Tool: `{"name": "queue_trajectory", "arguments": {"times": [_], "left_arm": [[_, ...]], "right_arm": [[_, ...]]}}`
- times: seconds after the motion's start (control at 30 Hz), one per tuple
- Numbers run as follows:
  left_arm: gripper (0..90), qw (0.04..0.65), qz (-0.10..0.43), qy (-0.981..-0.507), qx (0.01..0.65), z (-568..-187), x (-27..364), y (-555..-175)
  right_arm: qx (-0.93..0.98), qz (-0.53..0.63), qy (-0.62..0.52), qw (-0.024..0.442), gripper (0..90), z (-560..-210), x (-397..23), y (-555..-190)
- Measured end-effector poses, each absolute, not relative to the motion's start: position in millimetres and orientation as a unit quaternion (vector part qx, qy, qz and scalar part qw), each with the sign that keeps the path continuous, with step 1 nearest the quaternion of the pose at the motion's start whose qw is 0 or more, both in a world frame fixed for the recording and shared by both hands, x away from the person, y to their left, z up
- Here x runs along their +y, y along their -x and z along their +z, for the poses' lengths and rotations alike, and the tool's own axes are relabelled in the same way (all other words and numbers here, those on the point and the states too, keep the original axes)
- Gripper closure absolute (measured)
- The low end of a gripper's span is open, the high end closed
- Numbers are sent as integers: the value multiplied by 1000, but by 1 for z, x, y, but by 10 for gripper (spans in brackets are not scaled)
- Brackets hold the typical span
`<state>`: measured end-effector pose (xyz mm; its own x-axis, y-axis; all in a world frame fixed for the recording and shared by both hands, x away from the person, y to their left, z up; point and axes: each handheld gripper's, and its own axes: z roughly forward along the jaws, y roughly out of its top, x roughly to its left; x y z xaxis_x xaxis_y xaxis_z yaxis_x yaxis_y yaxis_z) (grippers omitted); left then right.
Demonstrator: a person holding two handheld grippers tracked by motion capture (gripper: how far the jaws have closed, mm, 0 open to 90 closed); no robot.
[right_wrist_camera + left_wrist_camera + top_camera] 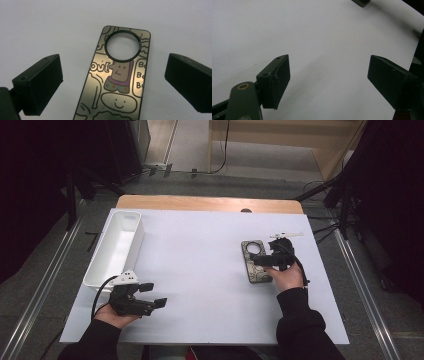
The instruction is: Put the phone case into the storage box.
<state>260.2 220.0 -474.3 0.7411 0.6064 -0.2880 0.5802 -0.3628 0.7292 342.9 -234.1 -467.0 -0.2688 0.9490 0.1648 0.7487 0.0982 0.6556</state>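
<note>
Right gripper (113,82) held released, straddling the flat cartoon-printed phone case (117,80) for pickup; left gripper (328,80) parked released over bare worktop (312,32).

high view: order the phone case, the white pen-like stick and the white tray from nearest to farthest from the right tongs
1. Phone case: right under the right tongs, right half of the table.
2. White stick: just beyond them, toward the far right edge.
3. White tray: across the table on its left side, nearer the left tongs.
</note>
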Motion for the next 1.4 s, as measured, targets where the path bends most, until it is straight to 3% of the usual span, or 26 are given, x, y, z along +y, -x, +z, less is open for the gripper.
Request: {"name": "queue_trajectory", "arguments": {"times": [1.4], "left_arm": [[182,432,14,-827,359,-474,220,-260]], "right_arm": [[732,285,-601,144,6,-499,-224,-347]]}}
